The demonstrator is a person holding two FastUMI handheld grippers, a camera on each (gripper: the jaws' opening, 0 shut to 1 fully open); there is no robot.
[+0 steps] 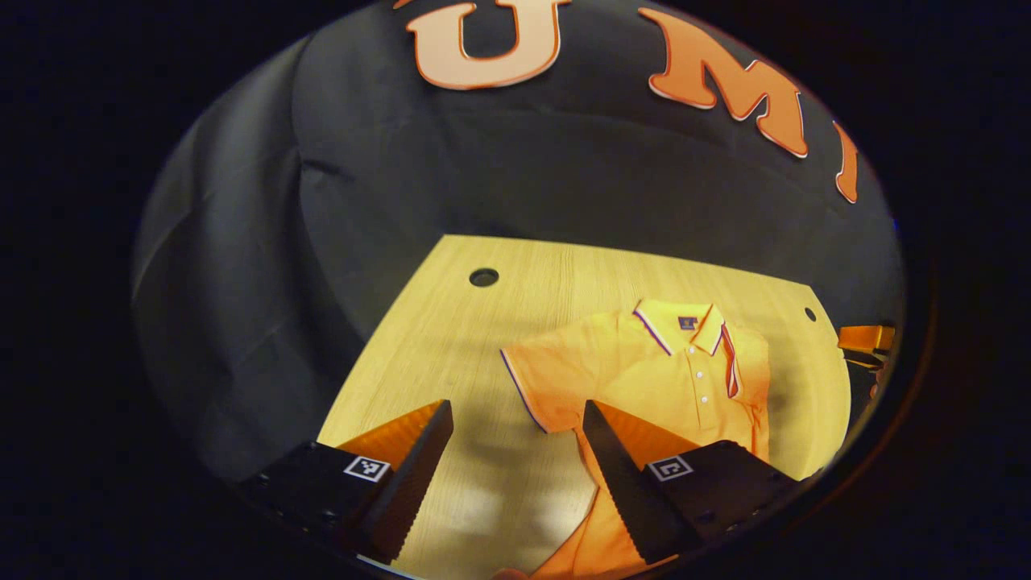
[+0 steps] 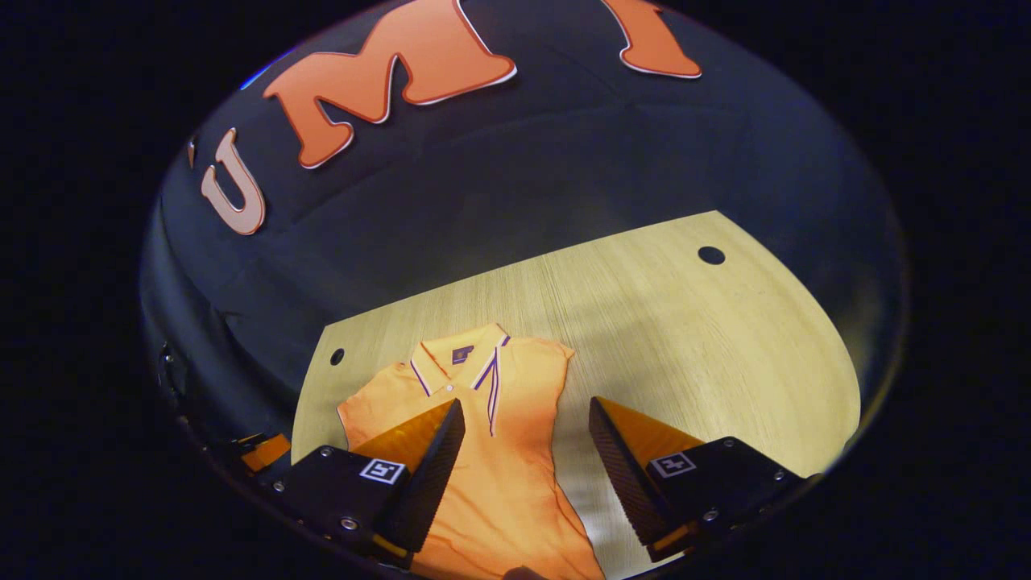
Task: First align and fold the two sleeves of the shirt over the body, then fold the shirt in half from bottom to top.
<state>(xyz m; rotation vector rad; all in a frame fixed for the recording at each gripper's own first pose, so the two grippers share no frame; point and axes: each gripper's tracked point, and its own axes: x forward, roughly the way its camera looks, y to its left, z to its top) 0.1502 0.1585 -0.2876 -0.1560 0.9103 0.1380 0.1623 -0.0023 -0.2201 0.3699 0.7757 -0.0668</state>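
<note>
In the left gripper view, the left gripper point(image 1: 515, 419) hangs above the wooden table point(image 1: 451, 322) with its two fingers spread well apart and nothing between them. The orange polo shirt point(image 1: 644, 370) lies flat on the table ahead and a little to the right in this view, collar point(image 1: 681, 318) pointing toward the black booth wall point(image 1: 515, 169). One short sleeve point(image 1: 536, 374), edged with a dark stripe, spreads out flat on the wood toward the left of the picture, just ahead of the gap between the fingers. The opposite side of the shirt looks already turned in over the body, its striped edge running down beside the button placket. The lower part of the shirt passes under the finger on the right. Two round holes point(image 1: 483, 277) are cut in the tabletop near its far edge. A bit of the other tool point(image 1: 866, 338) peeks in at the far right.

In the right gripper view, the right gripper point(image 2: 525, 419) is likewise held above the table point(image 2: 685, 338), fingers wide apart and gripping nothing. The shirt point(image 2: 491, 451) lies ahead and to the left here, its body running down beneath the finger on the left. The collar point(image 2: 459, 358) sits toward the wall point(image 2: 515, 177). The side nearest the open gap has a straight, tucked edge, with bare wood beyond it.
</note>
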